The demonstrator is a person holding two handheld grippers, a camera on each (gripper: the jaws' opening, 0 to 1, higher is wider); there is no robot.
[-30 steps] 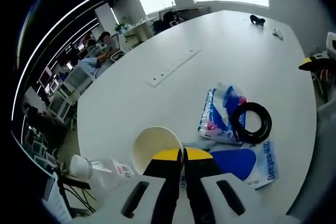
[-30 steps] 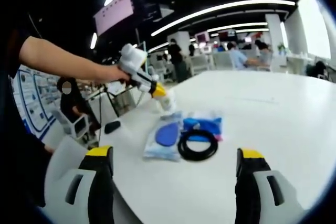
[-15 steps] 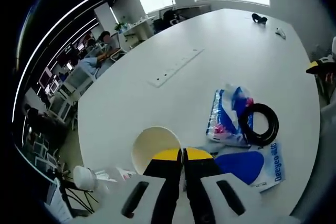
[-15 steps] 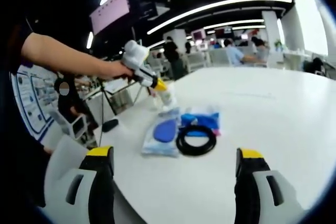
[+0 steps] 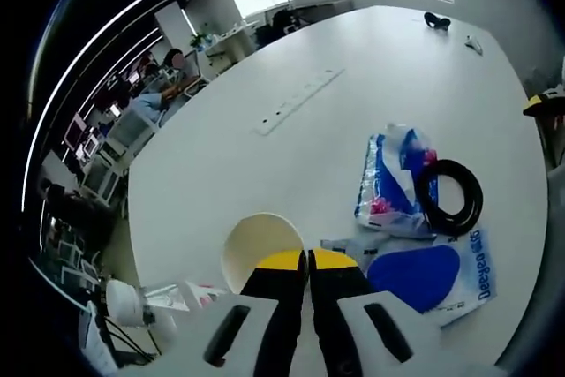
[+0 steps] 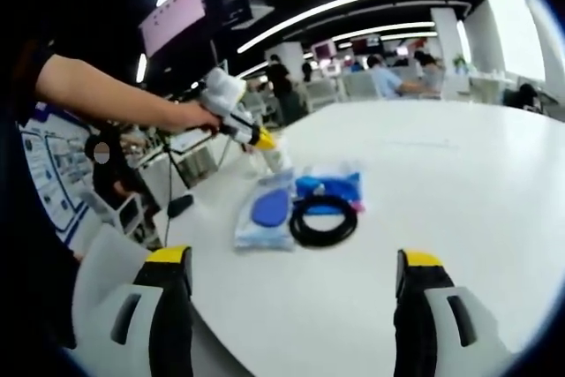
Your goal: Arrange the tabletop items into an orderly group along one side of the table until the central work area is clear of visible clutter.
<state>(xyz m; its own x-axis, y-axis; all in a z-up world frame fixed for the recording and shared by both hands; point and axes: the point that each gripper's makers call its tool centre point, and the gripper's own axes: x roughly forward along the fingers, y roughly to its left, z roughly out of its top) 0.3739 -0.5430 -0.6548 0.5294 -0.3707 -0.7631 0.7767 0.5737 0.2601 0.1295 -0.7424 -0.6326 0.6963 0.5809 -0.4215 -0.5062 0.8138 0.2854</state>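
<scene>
The left gripper point(image 5: 307, 258) stays pinched on the paper cup point(image 5: 258, 249), now sliding nearer the table point(image 5: 265, 165) edge; the right gripper point(image 6: 291, 262) hangs wide open.

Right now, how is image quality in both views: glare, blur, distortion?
Left gripper view: windows at the top blow out white; the table bulges under fisheye; the paper cup and black cable coil look sharp. Right gripper view: dim hall, bright ceiling strips, soft detail; the coil stays readable; the right hand-held gripper stands open.
</scene>
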